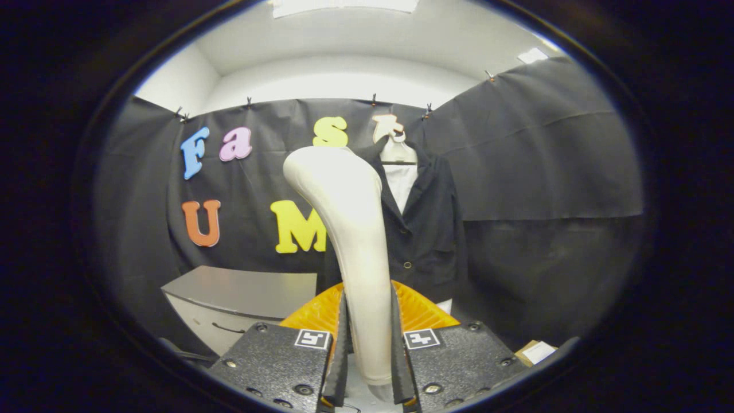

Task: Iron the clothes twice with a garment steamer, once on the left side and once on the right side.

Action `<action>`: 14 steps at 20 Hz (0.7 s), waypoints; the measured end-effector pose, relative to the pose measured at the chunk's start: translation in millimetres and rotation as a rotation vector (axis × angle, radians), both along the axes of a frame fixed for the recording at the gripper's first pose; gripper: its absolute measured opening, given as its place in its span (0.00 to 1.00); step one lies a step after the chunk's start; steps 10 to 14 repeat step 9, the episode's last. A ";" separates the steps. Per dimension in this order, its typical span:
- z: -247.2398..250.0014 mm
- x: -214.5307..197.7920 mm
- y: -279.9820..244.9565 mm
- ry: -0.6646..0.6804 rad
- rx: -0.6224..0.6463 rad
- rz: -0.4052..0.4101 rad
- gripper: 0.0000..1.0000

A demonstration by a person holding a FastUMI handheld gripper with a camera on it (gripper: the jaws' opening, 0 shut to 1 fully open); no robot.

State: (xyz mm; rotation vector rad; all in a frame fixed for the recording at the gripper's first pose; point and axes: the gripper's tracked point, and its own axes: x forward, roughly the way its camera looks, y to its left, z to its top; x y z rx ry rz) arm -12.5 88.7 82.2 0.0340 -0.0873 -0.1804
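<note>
Gripper view: the gripper (367, 350) has both fingers closed on the garment steamer's (350, 229) smooth, rigid cream handle, probably slippery and top-heavy, so a low grip suits. Beyond hangs a soft dark jacket (427, 229) on a hanger (397, 150).

Gripper (368, 344), seen from its own camera: two broad, flat finger blocks with a coarse, pebbled surface, each carrying a small square black-and-white fiducial tag near its inner top corner. Round screw heads dot both blocks. Thin, ribbed pads line the inner faces.
</note>
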 end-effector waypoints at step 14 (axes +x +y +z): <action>-22.2 -7.6 -31.5 0.031 0.057 0.063 0.34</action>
